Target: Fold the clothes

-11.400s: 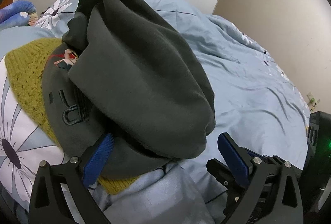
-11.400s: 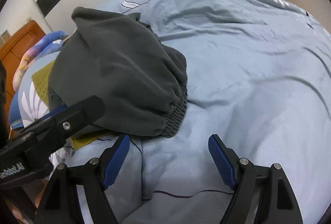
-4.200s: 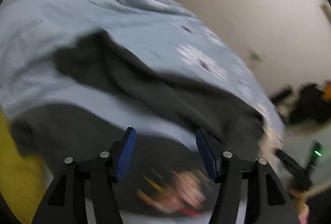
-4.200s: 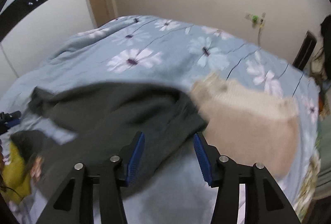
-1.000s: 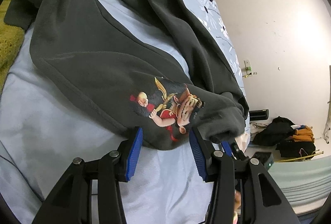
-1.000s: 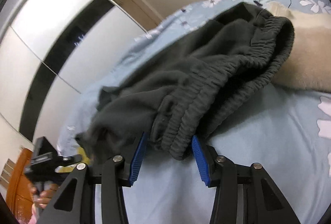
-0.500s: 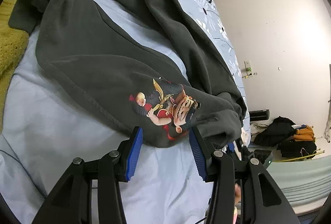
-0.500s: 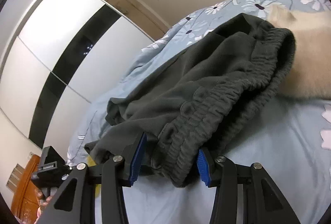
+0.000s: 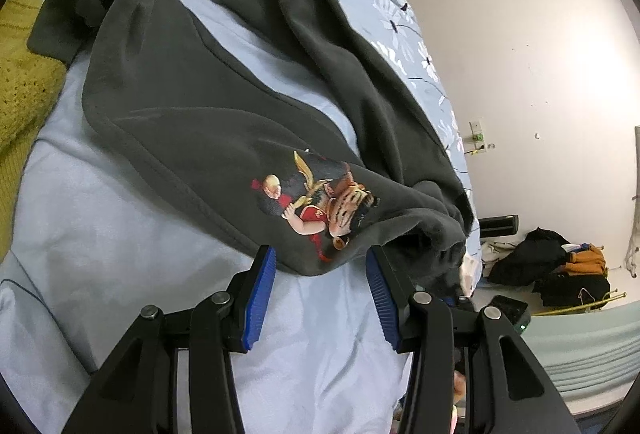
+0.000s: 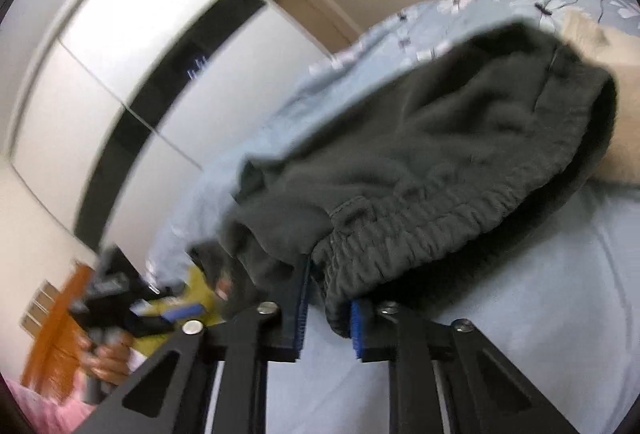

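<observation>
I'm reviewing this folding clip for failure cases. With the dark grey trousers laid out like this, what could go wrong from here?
1. The right gripper pinches only the edge of the elastic waistband; a pull may slip it free.
2. The left gripper is open, so the trousers may be lifted by one side only and twist.
3. The waistband overlaps the beige garment, which may get dragged along.

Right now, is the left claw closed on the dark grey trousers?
No, the left claw is open, its blue pads apart around the hem of the dark grey trousers near the cartoon print.
</observation>
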### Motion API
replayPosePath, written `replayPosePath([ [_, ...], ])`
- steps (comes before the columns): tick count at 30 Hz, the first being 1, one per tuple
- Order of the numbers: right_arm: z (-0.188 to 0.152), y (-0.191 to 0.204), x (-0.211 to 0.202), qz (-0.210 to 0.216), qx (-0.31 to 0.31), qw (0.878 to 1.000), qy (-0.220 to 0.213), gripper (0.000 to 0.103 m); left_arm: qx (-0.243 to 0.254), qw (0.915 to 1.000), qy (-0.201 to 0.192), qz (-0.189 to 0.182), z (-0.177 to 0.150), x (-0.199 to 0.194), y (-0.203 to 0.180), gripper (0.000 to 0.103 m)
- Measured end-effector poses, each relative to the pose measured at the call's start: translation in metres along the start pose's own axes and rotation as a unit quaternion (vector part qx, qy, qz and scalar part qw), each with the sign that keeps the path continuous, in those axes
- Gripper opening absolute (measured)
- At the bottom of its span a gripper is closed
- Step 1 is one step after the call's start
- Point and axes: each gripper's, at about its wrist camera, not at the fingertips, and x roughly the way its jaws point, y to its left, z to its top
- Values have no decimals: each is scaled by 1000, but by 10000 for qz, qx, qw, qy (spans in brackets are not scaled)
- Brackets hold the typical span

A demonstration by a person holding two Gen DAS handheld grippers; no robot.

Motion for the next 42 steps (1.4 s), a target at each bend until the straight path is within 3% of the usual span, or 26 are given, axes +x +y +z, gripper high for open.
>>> replayPosePath([
  [9,16,3,-110,577,415,9898,-1235,13,-11,9994,-274,-225,4,-36,8,48],
  [13,3,-20,-157,13,683,9838,-1658,13,-69,9987,-444,-240,9,-51,20,53],
  [16,-17,-45,-164,-505,939,9845,-1389,14,-253,9984,-476,-171,16,-56,36,53],
  [23,-38,-59,-170,-763,1077,9847,-1135,20,-723,9937,-763,398,29,-63,72,53],
  [27,-50,-65,-173,-890,1146,9844,-999,33,-934,9890,-944,656,38,-66,89,53],
  [30,-57,-69,-186,-1137,1265,9796,-1075,41,-1034,9875,-872,813,51,-54,100,53],
  [33,-66,-60,-197,-1376,1410,9748,-1047,42,-1132,9857,-792,970,65,-42,112,53],
  [34,-71,-58,-195,-1286,1504,9753,-986,43,-1164,9850,-765,1022,69,-38,116,53],
  [36,-80,-52,-186,-996,1713,9768,-816,60,-1229,9834,-712,1126,78,-30,123,53],
  [38,-87,-44,-169,-721,1876,9776,-626,68,-1378,9827,-660,1043,84,-22,129,53],
  [42,-84,-40,-128,-247,2267,9723,-507,74,-1608,9806,-638,926,94,-14,136,53],
])
